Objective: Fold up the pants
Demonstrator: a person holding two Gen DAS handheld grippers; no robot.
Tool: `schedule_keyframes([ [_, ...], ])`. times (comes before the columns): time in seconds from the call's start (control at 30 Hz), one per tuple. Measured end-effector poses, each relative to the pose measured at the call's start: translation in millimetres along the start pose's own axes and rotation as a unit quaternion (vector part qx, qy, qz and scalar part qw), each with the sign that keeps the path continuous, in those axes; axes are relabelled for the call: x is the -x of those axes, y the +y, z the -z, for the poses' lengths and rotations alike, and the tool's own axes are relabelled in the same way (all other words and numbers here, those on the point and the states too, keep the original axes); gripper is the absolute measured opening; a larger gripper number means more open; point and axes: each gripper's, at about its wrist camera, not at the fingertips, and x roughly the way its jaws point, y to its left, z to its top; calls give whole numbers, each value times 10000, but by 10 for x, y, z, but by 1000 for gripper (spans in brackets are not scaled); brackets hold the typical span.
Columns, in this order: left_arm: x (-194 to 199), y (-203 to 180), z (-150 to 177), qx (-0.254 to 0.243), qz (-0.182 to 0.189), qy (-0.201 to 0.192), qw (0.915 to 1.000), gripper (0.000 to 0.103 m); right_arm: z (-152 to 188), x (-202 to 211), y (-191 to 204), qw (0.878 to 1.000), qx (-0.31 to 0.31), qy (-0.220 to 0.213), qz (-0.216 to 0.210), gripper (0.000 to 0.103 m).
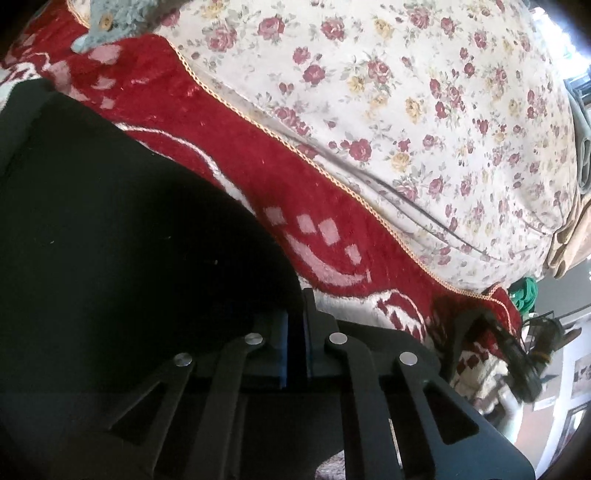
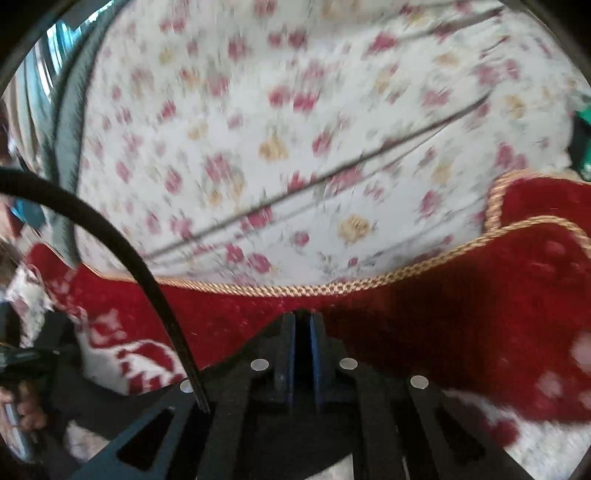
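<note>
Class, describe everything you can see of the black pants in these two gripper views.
The black pants fill the lower left of the left wrist view: dark, matte, smooth cloth with a rounded edge, lying over the red patterned blanket. The left gripper has its fingers close together at that edge; whether it pinches cloth cannot be told. No seams, pockets or waistband show. The right wrist view shows no pants clearly.

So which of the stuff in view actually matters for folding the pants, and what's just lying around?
For the job:
- black pants
- left gripper
- right gripper
- red blanket underneath

Lying about:
- floral sheet
- grey-blue plush toy
- green item
- black cable
</note>
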Motion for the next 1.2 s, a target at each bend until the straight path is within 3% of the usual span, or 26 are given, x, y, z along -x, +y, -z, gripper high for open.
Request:
schedule_keyframes([
  [0.3, 719, -220, 319, -535, -14, -696, 9961, 5, 250, 834, 94, 9978, -158, -547, -340, 7],
  [0.47, 1199, -200, 667, -828, -13, -1070, 9908, 5, 532, 1023, 122, 9970, -261, -577, -441, 7],
  [0.6, 1448, -70, 945, -853, 65, -1126, 9899, 5, 910, 1369, 133, 9952, -288, -743, -564, 5],
  [0.77, 1465, -13, 1241, -919, 9, -1069, 9900, 4, 1396, 1661, 93, 9932, -537, -760, -704, 4],
  [0.83, 1418, 15, 1314, -869, -58, -1055, 9906, 5, 1553, 1674, 121, 9950, -517, -594, -611, 4],
  [0.9, 1352, 71, 1346, -747, -88, -1016, 9920, 4, 1724, 1660, 136, 9924, -762, -516, -820, 6],
  [1.03, 1297, 129, 1329, -578, -85, -961, 9937, 4, 1875, 1391, 49, 9832, -1430, -111, -1130, 31],
  [1.2, 1304, 82, 1328, -696, -193, -1029, 9921, 4, 1927, 1046, -42, 9529, -2359, 268, -1890, 32],
])
